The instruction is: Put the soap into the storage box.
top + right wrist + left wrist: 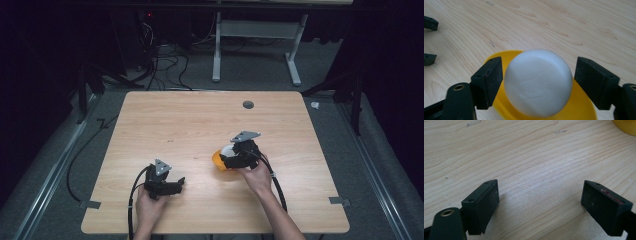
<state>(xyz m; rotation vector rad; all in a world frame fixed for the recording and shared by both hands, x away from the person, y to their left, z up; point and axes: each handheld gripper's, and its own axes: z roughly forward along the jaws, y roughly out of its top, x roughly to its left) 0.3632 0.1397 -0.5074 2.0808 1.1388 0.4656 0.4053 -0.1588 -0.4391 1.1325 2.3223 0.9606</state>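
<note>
Right gripper (537, 82) spread, jaws flanking white rounded soap bar (537, 83) sitting in shallow yellow plastic dish (581, 105), probably lined up to pinch it; left gripper (539, 205) spread, idle above bare wooden table (524, 152)

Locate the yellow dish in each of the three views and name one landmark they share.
High view: yellow dish right of centre, at the right gripper.
Left gripper view: its rim at the top right corner.
Right gripper view: bottom centre, under the white soap.
Shared landmark: the wooden table.
</note>
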